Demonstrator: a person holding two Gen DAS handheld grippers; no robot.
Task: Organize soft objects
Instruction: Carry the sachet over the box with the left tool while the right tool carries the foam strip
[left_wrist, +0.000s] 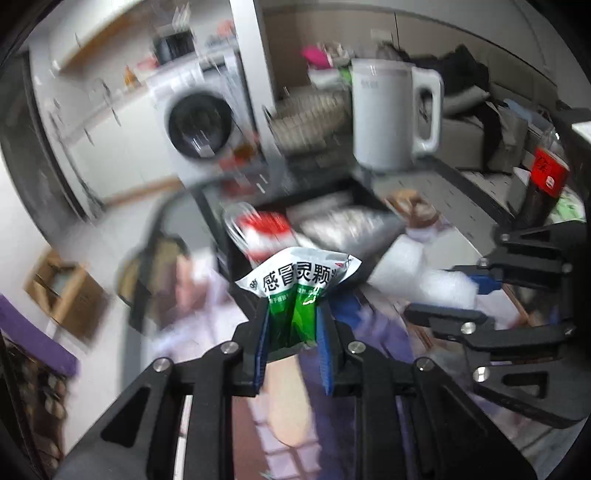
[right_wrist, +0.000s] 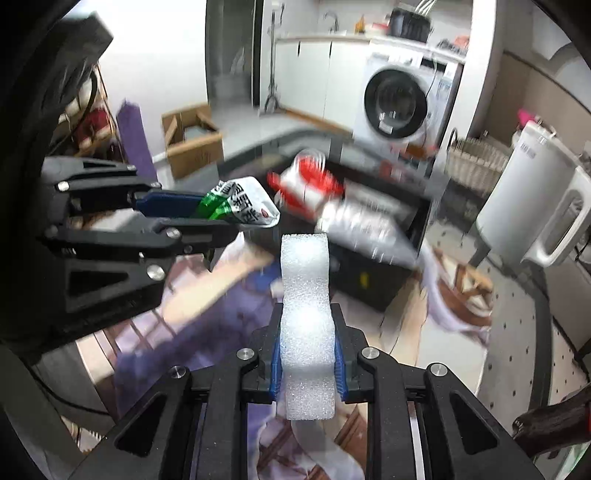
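The crumpled green-and-white foil sachet (left_wrist: 297, 295) is pinched in the left tongs (left_wrist: 293, 332), held in the air; the white foam block (right_wrist: 304, 325) is clamped in the right tongs (right_wrist: 306, 354) just beside, above a black bin (right_wrist: 384, 258) holding red-and-white and silver packets (right_wrist: 306, 184).

The left gripper (left_wrist: 293, 325) pinches a green-and-white sachet (left_wrist: 299, 291); beside it, the right gripper (left_wrist: 461, 295) clamps white foam (left_wrist: 424, 273).
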